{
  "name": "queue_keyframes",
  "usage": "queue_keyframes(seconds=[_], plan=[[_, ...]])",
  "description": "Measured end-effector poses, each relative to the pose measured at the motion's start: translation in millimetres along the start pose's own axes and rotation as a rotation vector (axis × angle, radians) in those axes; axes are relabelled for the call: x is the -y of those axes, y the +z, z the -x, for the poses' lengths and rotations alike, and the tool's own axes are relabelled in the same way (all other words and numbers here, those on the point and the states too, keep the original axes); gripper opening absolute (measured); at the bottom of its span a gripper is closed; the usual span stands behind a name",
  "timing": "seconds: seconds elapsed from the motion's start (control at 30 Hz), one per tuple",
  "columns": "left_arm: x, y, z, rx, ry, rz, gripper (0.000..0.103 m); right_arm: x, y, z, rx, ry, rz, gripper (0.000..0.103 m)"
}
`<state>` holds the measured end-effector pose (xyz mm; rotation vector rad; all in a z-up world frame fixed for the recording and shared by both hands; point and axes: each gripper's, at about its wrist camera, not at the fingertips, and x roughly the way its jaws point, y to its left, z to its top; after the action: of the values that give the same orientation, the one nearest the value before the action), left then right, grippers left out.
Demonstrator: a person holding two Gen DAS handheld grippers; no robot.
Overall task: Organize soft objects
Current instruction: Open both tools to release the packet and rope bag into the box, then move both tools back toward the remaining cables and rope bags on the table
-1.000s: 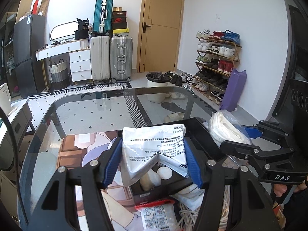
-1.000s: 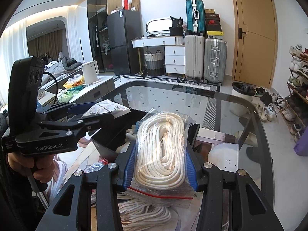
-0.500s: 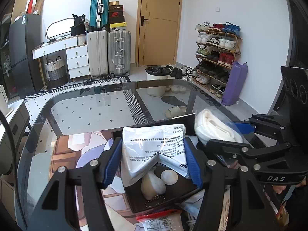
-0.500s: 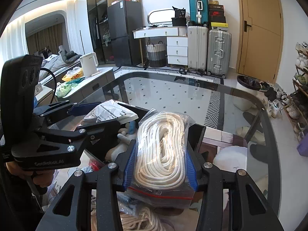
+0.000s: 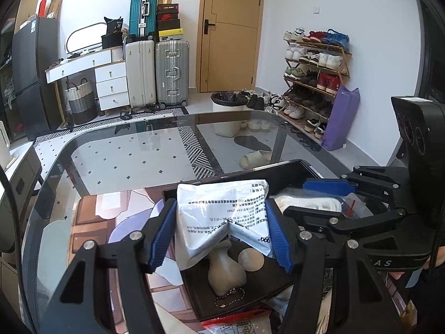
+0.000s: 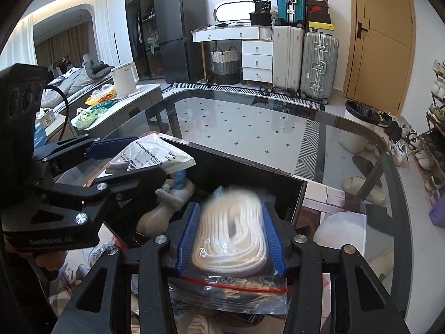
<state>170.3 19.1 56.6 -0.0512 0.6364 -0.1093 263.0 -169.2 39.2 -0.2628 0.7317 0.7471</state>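
My left gripper is shut on a white printed packet and holds it over the near left part of a black box on the glass table. It also shows in the right wrist view. My right gripper is shut on a clear zip bag of white rope, tipped down into the box's right part. The rope bag shows in the left wrist view too. A beige soft toy lies in the box under the packet.
More bagged rope and packets lie on the mat in front of the box. The glass table stretches beyond the box. A picture mat lies to the left. Suitcases, a shoe rack and a door stand behind.
Both grippers have moved forward and down towards the box. The rope bag has dropped from above the box into its right part. The packet stays gripped over the beige toy.
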Motion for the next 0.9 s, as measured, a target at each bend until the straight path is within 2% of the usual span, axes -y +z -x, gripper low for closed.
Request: queue_keyframes(seconds=[0.17,0.33,0.4,0.5,0.57,0.67,0.7,0.73,0.8,0.9], plan=[[-0.1,2.6,-1.9,-0.001,-0.006,-0.002,0.062,1.8,0.9,1.4,0.014,-0.028,0.009,0.046],[1.1,1.7,-1.6,-0.004,-0.017,-0.012,0.062,3.9,-1.4,21.7,0.061,-0.039,0.003,0.05],[4.0,0.8,-0.9,-0.002,-0.023,-0.022,0.063,6.7,-3.3,28.8,0.07,-0.048,-0.006,0.053],[8.0,0.4,0.4,-0.006,-0.032,-0.041,0.065,11.2,-9.0,39.5,0.085,-0.058,-0.028,0.069],[10.6,-0.9,2.2,-0.012,-0.04,-0.05,0.068,14.1,-13.7,47.3,0.102,-0.065,-0.051,0.085],[11.7,-1.1,7.1,-0.008,-0.047,-0.053,0.075,16.2,-18.5,56.0,0.116,-0.071,-0.067,0.091],[11.9,-1.2,9.7,-0.004,-0.051,-0.055,0.081,17.0,-21.1,59.7,0.122,-0.077,-0.069,0.094],[12.1,-1.4,13.8,0.0,-0.053,-0.055,0.089,16.7,-23.4,63.2,0.128,-0.084,-0.071,0.101],[12.8,-1.5,18.7,0.005,-0.06,-0.052,0.102,13.7,-29.7,69.4,0.137,-0.088,-0.066,0.102],[13.0,-2.7,29.0,0.022,-0.062,-0.044,0.103,11.6,-38.3,75.5,0.133,-0.087,-0.072,0.102]])
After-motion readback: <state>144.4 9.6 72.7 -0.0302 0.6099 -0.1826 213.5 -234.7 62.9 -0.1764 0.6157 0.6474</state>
